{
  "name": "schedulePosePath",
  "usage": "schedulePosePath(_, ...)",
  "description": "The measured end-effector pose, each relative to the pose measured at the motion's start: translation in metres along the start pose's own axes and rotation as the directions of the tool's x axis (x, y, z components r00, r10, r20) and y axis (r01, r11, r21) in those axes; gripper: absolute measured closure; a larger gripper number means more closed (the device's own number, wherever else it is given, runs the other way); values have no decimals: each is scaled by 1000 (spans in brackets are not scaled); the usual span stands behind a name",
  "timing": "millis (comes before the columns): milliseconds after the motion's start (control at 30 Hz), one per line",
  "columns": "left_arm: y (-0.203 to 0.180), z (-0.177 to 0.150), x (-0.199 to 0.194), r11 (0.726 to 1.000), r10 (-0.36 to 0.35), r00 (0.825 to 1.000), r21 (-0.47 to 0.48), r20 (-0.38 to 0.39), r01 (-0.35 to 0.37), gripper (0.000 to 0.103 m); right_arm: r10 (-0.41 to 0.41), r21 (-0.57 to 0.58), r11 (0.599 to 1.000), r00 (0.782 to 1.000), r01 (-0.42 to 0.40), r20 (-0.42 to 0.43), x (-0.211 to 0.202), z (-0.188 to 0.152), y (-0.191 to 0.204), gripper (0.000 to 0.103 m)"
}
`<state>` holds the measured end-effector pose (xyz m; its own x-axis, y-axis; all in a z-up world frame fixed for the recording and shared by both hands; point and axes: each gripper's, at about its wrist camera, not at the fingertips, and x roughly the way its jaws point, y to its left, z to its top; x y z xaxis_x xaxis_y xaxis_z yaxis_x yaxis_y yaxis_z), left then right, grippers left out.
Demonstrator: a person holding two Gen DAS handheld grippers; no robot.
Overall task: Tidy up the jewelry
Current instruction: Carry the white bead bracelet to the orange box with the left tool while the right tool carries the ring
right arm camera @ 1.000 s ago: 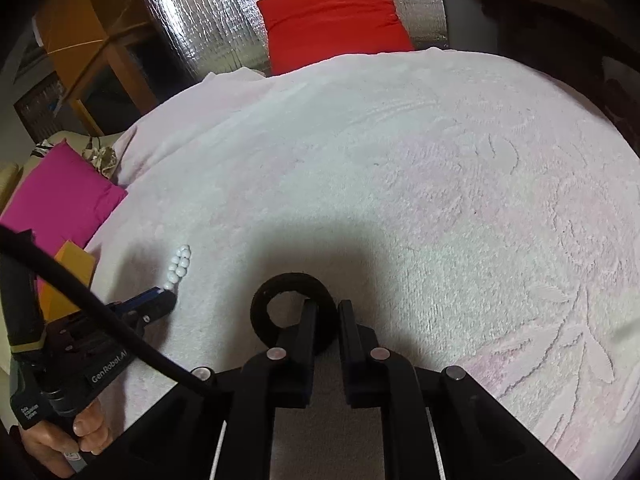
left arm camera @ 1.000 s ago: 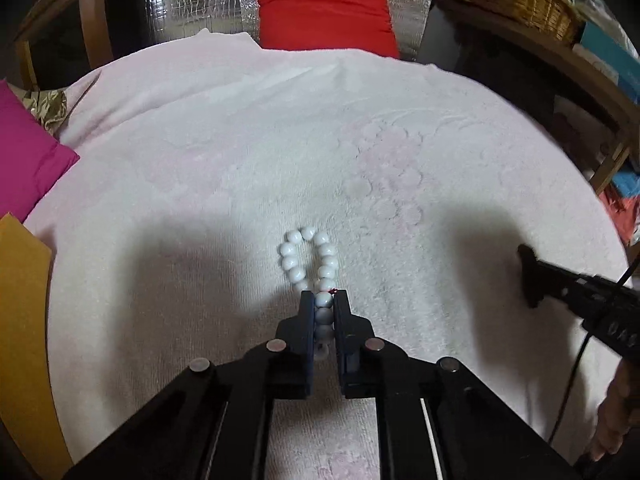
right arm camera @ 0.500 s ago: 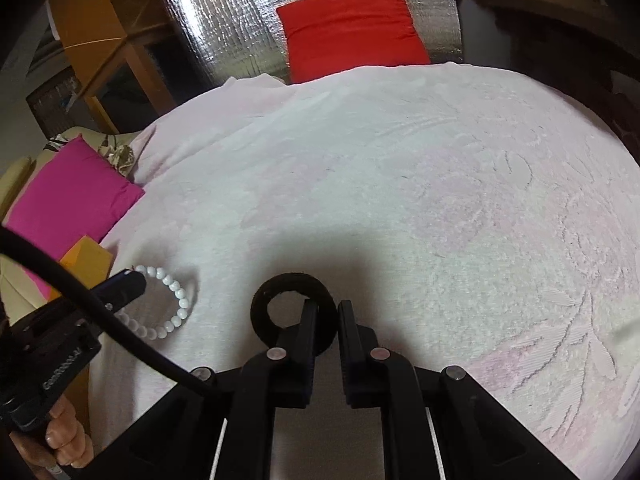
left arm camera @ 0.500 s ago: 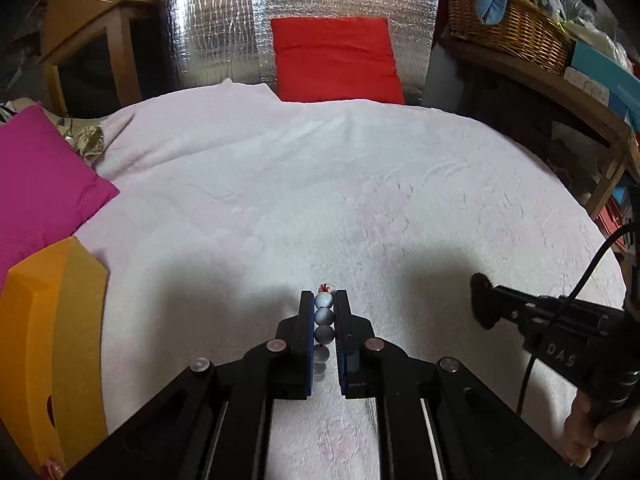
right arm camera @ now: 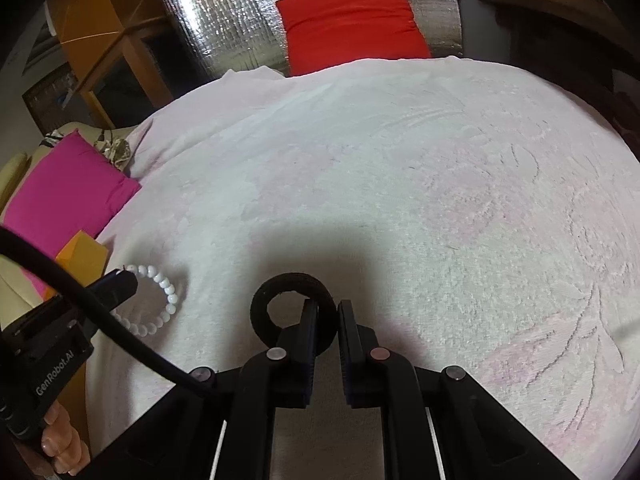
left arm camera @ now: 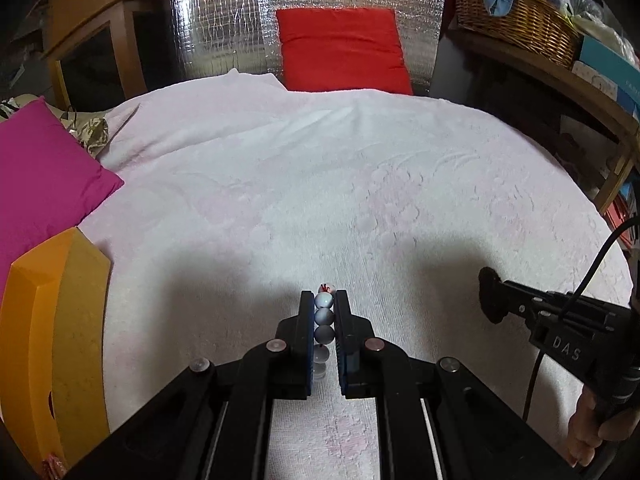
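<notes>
A white bead bracelet (left arm camera: 324, 317) is pinched between the fingers of my left gripper (left arm camera: 324, 300), which is shut on it above the pale pink blanket (left arm camera: 320, 184). In the right wrist view the bracelet (right arm camera: 172, 298) hangs as an open loop from the left gripper (right arm camera: 122, 284). My right gripper (right arm camera: 328, 309) is shut on a black fabric ring (right arm camera: 262, 312), held just over the blanket. The left wrist view shows the right gripper (left arm camera: 491, 296) low at the right with the ring seen edge-on. An orange box (left arm camera: 60, 340) stands at the left edge.
A magenta cushion (left arm camera: 40, 184) lies left of the blanket, and a red cushion (left arm camera: 340, 48) leans on silver foil sheeting (left arm camera: 224, 20) at the back. A wicker basket (left arm camera: 516, 20) sits on a wooden shelf at the right. A hand (left arm camera: 600, 436) holds the right gripper's handle.
My left gripper has risen and tilted up with the bracelet, lifting it off the blanket so it hangs as a loop. The orange box came into view. The right gripper kept still.
</notes>
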<state>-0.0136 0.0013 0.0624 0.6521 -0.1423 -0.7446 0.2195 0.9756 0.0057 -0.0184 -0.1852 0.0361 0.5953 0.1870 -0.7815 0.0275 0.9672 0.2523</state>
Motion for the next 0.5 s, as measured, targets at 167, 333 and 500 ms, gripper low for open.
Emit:
schedulePosePath(167,-3,-3,7,1000,6,1000,7,-22,-5,93,-10,18,1000,1000,10,-6,1,0,-4,92)
schedulePosePath(333,-4,-6,12,1000,14,999,12,-37,-14,93,-25,29,999,999,26,-30,6,-2,-7,92)
schedulePosePath(500,-4,-5,10,1000,14,999,5,-28,-14,93,-6,16,1000,1000,6,0,0,-1,-5,92)
